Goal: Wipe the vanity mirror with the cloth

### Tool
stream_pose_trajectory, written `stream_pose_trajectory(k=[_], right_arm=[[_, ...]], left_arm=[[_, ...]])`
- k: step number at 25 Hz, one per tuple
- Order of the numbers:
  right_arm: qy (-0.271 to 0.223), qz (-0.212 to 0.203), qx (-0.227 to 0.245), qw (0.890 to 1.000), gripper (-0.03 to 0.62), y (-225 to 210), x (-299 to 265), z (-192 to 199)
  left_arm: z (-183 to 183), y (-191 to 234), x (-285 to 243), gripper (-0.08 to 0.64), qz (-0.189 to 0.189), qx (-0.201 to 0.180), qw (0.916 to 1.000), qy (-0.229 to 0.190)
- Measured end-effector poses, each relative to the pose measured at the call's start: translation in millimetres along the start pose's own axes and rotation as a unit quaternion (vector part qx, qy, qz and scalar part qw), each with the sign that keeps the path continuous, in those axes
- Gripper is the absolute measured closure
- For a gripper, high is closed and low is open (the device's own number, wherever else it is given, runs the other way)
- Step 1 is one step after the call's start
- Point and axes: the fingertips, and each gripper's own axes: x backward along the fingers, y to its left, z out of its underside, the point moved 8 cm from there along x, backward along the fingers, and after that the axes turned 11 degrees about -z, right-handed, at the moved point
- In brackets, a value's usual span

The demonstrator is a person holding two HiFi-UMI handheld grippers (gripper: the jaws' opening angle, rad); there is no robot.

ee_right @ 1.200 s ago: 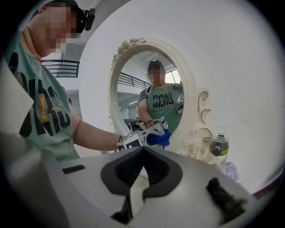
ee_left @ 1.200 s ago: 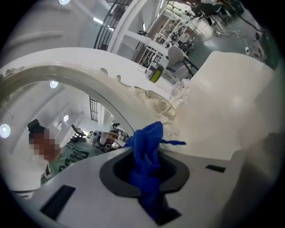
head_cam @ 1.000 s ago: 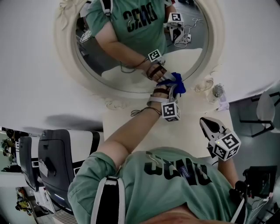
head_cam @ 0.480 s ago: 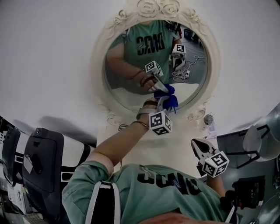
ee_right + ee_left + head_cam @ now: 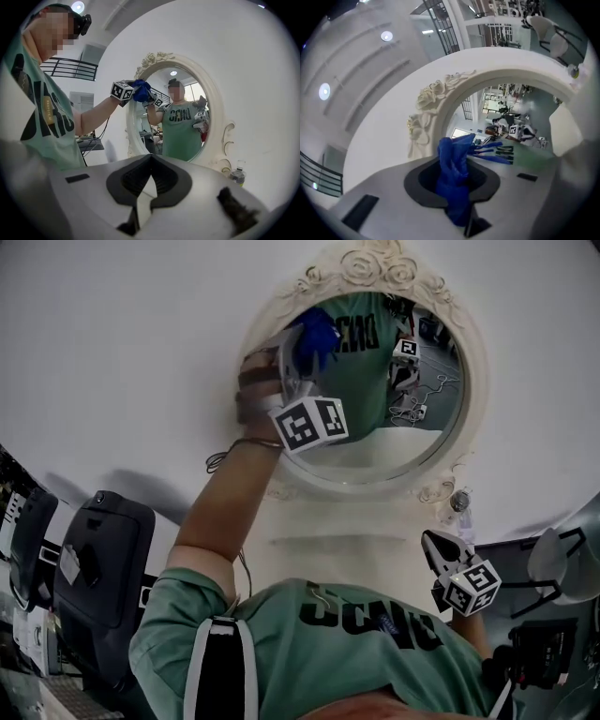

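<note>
- Head view: the left gripper [image 5: 298, 371] is reaching up to the upper-left part of the vanity mirror [image 5: 375, 442], just inside its carved frame [image 5: 370, 268]. It is pinching the blue cloth [image 5: 314, 332] in a bunch. The right gripper [image 5: 436, 545] is hanging low by the person's side, well apart from the mirror. A small bottle [image 5: 459, 501] is standing just beside the frame's lower right.
- Left gripper view: the jaws are clamping the cloth along their centre line. Its long axis is running with the jaws, and its loose end is pointing forward at the glass, where it appears to be meeting its own reflection. Little fabric is showing beyond the tips, so a hard press could let the bare jaws scrape the glass. The carved roses are lying close by, so a wide stroke could snag the cloth there.
- Right gripper view: the jaws are pressing together on nothing. The oval mirror is standing with its long axis upright and facing the person. A low sweep towards the right could knock the bottle.
</note>
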Motion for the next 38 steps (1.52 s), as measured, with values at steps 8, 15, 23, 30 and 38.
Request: stream_pose_trajectory(k=[8,15,23,30,38], right_arm=[[0.007,-0.001,0.015,1.000,0.588,-6.4,-1.4,0.3],[0.019,-0.004,-0.008,1.000,0.588,2.4,-5.9,4.9],[0.026,0.005,-0.025,0.999,0.588,5.3,1.8,20.0],[0.030,0.018,-0.039,0.999,0.588,-5.3,6.9,27.2],[0.031,0.026,-0.051,0.998,0.588,-8.8,8.6,32.4]], left_arm=[[3.7,-21.8,-7.0,0.493,-0.078,-0.035,0.9963,-0.014],[-7.4,-46.5,12.3,0.497,0.022,0.008,0.9997,-0.008],[-23.2,-156.6,79.0,0.495,0.145,-0.020,0.9879,-0.052],[-36.3,-234.3,120.2,0.489,0.264,-0.030,0.9619,-0.065],[-33.5,-342.1,186.7,0.489,0.455,-0.061,0.8875,-0.041]])
